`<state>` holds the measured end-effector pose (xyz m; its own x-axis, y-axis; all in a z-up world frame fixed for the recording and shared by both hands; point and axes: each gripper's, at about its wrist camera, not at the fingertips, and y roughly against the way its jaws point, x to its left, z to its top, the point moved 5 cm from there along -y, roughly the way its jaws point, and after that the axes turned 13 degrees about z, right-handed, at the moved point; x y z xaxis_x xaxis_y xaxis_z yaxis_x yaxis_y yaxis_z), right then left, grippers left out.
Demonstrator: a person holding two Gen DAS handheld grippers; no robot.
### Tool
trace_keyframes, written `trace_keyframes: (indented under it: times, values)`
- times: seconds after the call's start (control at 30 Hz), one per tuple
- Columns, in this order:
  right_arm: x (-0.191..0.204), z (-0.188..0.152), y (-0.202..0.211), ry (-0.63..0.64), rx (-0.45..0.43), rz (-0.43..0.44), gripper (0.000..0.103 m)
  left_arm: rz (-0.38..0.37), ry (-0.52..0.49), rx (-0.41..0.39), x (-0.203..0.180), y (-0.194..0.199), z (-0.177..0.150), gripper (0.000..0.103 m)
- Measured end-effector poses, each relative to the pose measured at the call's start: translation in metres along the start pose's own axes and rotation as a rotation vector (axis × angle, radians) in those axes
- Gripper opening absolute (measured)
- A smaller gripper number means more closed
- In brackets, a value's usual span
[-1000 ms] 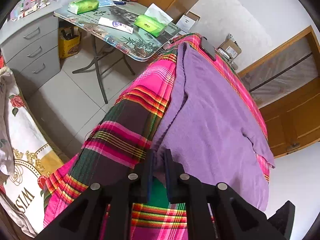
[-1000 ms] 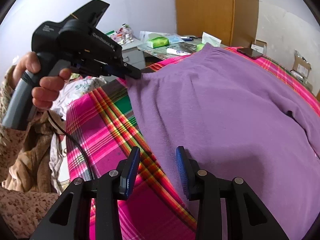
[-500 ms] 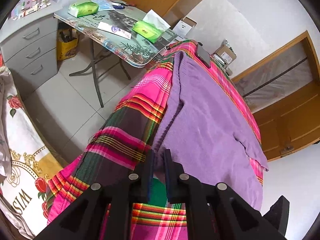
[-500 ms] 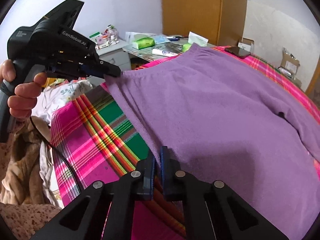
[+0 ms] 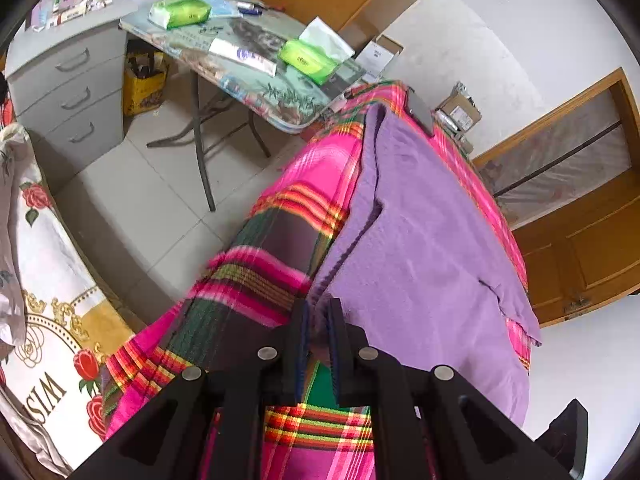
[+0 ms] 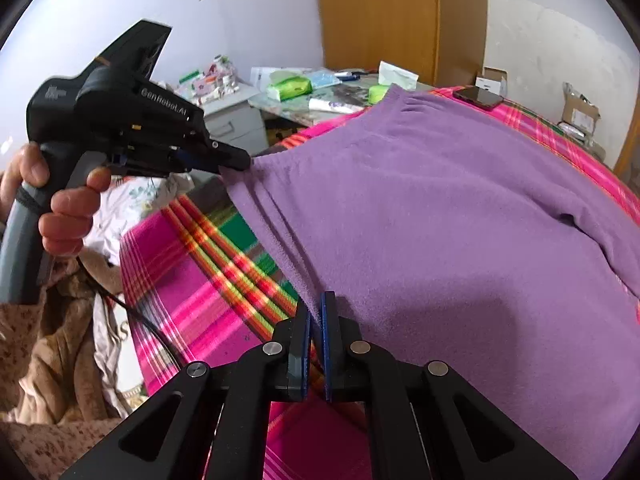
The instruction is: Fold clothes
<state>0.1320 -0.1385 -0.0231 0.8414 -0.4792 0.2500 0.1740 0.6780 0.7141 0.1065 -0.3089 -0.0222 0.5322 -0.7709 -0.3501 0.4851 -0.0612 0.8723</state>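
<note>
Right gripper (image 6: pixel 316 312): nearest the right wrist camera; its jaws are pinched tight on the near edge of the purple garment (image 6: pixel 460 220), where the cloth meets the plaid blanket (image 6: pixel 180 280).
Left gripper (image 5: pixel 317 312): its jaws stand narrow and clamp a corner of the same garment; in the right wrist view this gripper (image 6: pixel 240 160) holds that corner lifted off the blanket, with folds running down from the grip.
Hand (image 6: pixel 60 208): the person's left hand wraps the grey handle of the left gripper, at the left edge of the right wrist view.
Garment: purple fleece, spread flat over most of the bed, on top of the blanket; a dark slit or seam shows toward its right side. Its near edge is raised between the two grips.
Blanket: pink, green and orange plaid, covering the bed and hanging over its side.
Bedding (image 5: pixel 44 320): white cloth with roses and gold print, lower left in the left wrist view, beside the bed.
Phone (image 6: pixel 478 97): dark, lying on the blanket at the far end of the bed, just beyond the garment.
Table (image 5: pixel 240 80): folding, past the bed's far corner; it carries two green tissue packs (image 5: pixel 306 60) and a white tube.
Drawers (image 5: pixel 72 92): grey unit, left of the table.
Wardrobe (image 6: pixel 380 16): wooden, against the far wall.
</note>
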Motion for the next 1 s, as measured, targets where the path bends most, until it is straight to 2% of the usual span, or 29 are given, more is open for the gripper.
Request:
trace_keyframes:
  times: [0.17, 0.37, 0.53, 0.63, 0.87, 1.0]
  values:
    - [0.007, 0.007, -0.003, 0.007, -0.013, 0.024, 0.005, 0.032, 0.005, 0.006, 0.003, -0.006, -0.002, 0.01]
    - [0.009, -0.001, -0.017, -0.017, 0.024, 0.067, 0.004, 0.04, 0.001, 0.013, 0.003, -0.009, -0.005, 0.01]
    - [0.008, 0.0, -0.016, -0.024, 0.022, 0.066, 0.004, 0.07, -0.026, 0.007, -0.001, -0.008, -0.007, 0.012]
    - [0.009, -0.001, -0.016, -0.027, 0.022, 0.072, 0.005, 0.101, -0.05, -0.013, -0.002, -0.002, -0.006, 0.014]
    - [0.011, 0.001, -0.01, -0.039, 0.015, 0.101, 0.007, 0.114, -0.053, -0.104, -0.001, 0.023, 0.008, 0.014]
    - [0.01, 0.004, -0.001, -0.055, -0.01, 0.134, 0.008, 0.105, -0.132, -0.11, -0.024, 0.02, 0.02, 0.015]
